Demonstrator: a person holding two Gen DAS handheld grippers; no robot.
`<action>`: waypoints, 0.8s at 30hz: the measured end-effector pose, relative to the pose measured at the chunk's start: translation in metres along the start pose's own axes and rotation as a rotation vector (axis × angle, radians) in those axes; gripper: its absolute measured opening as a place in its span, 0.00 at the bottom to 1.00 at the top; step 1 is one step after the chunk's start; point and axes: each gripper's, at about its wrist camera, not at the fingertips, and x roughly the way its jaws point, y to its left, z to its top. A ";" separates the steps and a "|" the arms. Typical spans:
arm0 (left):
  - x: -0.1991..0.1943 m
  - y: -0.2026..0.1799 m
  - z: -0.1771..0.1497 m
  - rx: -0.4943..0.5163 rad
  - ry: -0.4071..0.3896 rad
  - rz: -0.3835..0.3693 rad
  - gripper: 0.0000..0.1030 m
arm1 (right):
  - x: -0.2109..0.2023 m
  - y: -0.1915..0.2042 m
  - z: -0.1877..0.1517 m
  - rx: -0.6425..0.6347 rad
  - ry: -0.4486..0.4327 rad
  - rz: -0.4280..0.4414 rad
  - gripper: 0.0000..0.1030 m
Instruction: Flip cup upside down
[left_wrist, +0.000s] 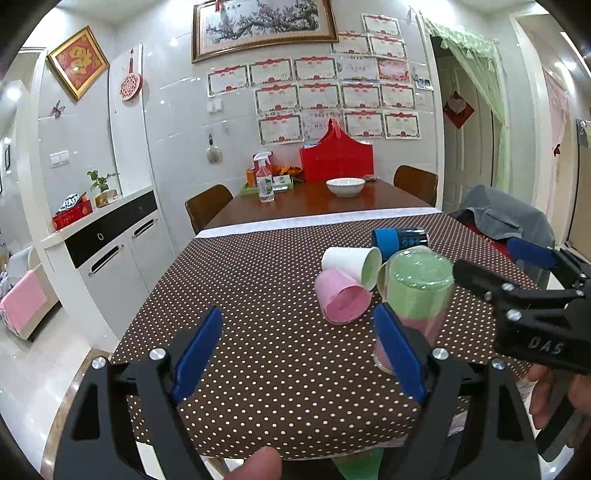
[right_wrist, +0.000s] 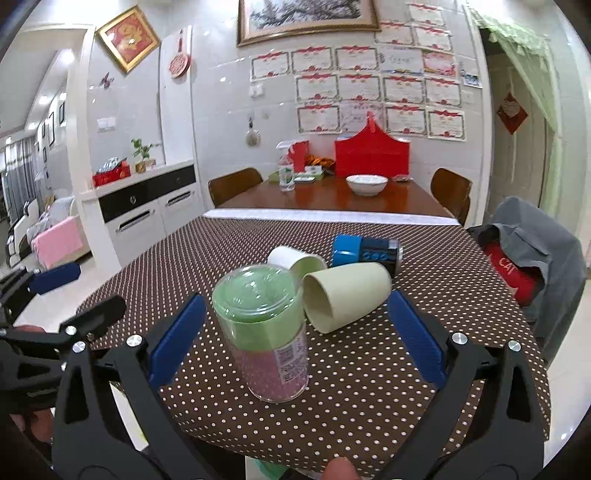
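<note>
A clear plastic cup (right_wrist: 267, 332) with green and pink lining stands upside down, base up, on the dotted tablecloth (right_wrist: 351, 387); it also shows in the left wrist view (left_wrist: 413, 306). My right gripper (right_wrist: 295, 343) is open, with the cup between its blue pads but not touching. My left gripper (left_wrist: 299, 354) is open and empty, the cup just beyond its right pad. A pink cup (left_wrist: 341, 295), a white cup (left_wrist: 352, 264), a cream cup (right_wrist: 343, 297) and a blue cup (right_wrist: 365, 253) lie on their sides behind.
The dotted cloth (left_wrist: 258, 295) ends at a white strip; beyond is bare wood table with a white bowl (left_wrist: 345, 186), a spray bottle (left_wrist: 265, 181) and a red box (left_wrist: 336, 158). A chair draped with grey clothing (right_wrist: 528, 251) stands at the right.
</note>
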 end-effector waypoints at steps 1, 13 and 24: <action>-0.003 -0.001 0.001 0.000 -0.005 -0.001 0.80 | -0.005 -0.002 0.002 0.011 -0.007 -0.007 0.94; -0.037 -0.008 0.009 -0.025 -0.076 0.016 0.80 | -0.051 -0.011 0.014 0.055 -0.066 -0.126 0.94; -0.056 -0.008 0.009 -0.063 -0.129 0.041 0.80 | -0.069 0.002 0.015 0.024 -0.120 -0.178 0.94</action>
